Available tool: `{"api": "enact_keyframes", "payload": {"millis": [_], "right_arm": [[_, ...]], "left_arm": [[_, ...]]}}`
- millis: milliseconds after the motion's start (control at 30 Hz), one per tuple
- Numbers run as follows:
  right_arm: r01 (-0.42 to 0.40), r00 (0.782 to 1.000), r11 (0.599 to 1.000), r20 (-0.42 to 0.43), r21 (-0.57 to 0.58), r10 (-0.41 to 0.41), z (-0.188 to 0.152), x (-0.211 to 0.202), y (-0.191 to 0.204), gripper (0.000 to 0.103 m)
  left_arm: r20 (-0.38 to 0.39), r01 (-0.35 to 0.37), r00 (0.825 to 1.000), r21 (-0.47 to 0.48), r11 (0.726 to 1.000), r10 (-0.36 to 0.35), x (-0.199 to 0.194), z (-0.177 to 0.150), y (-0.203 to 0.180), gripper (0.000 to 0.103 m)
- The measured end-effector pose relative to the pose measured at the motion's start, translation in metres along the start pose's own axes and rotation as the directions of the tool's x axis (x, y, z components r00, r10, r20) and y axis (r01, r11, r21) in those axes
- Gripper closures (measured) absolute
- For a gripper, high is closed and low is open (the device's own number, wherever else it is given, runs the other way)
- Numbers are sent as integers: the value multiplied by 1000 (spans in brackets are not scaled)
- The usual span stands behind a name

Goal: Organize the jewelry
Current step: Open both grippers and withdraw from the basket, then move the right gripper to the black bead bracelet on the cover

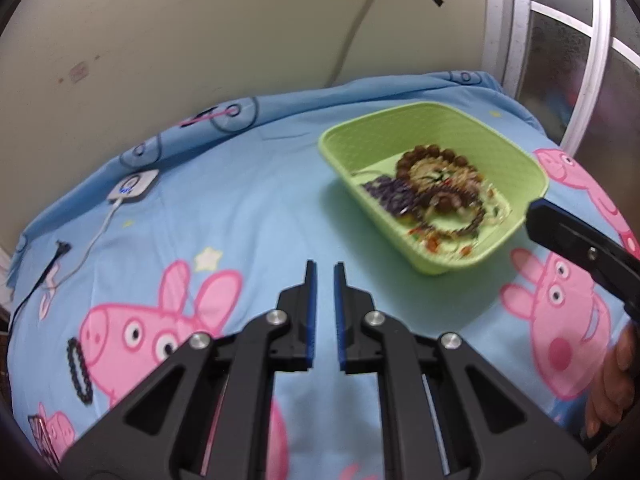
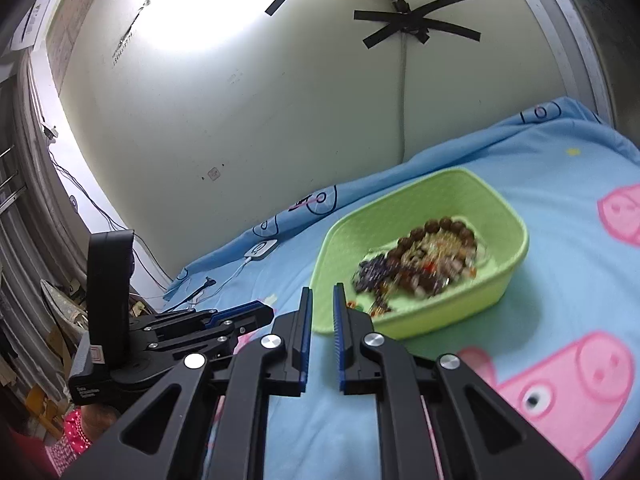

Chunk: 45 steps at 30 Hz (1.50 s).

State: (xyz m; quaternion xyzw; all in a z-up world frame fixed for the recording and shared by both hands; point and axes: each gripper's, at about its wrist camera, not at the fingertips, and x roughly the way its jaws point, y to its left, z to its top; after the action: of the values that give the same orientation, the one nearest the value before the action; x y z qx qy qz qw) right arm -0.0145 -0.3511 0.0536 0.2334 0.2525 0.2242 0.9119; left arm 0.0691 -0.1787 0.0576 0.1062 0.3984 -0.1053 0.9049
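Lying on: bed sheet [image 1: 248, 216], blue with cartoon pig print, covering the surface.
Jewelry pile: beaded bracelets [image 1: 436, 184] heaped in a green tray [image 1: 400, 120], up and right of the left gripper [image 1: 325, 268]; just right of the right gripper [image 2: 323, 292].
Stray piece: dark bracelet [image 1: 79, 370], far left, long axis upright in view, nearer the left hand.
Jaws: both narrow, holding nothing.
Writing: none readable.

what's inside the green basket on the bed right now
The green basket holds a tangled heap of jewelry: a brown bead bracelet, a purple beaded piece and small colourful bits. What lies beneath the heap is covered, and blur hides finer detail.
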Motion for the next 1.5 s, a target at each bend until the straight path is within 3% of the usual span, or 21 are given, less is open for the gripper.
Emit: {"api": "enact_keyframes", "payload": {"millis": [167,233,300,367,1000,1500], "right_arm": [[-9,1000,999,-6,40,9,-18,-1,7,103],[-13,1000,999,-9,44,13,-25,-1,10,103],[-11,1000,998,-16,58,12,-32,0,14,98],[-6,1000,998,-21,65,7,-37,0,17,91],[-35,992,999,-125,-28,31,-51,38,79,86],[-135,968,983,-229,-121,105,-51,97,137,85]], "left_arm": [[-8,-26,1000,-30,999,26,-4,-19,14,95],[-5,-45,999,-43,998,44,-5,-27,19,80],[2,-50,999,-58,997,50,-7,-35,26,75],[3,-55,998,-61,997,55,-9,-41,30,75],[11,-109,994,-160,981,112,-23,-85,94,75],[-21,-207,978,-288,935,210,-29,-118,171,75]]}}
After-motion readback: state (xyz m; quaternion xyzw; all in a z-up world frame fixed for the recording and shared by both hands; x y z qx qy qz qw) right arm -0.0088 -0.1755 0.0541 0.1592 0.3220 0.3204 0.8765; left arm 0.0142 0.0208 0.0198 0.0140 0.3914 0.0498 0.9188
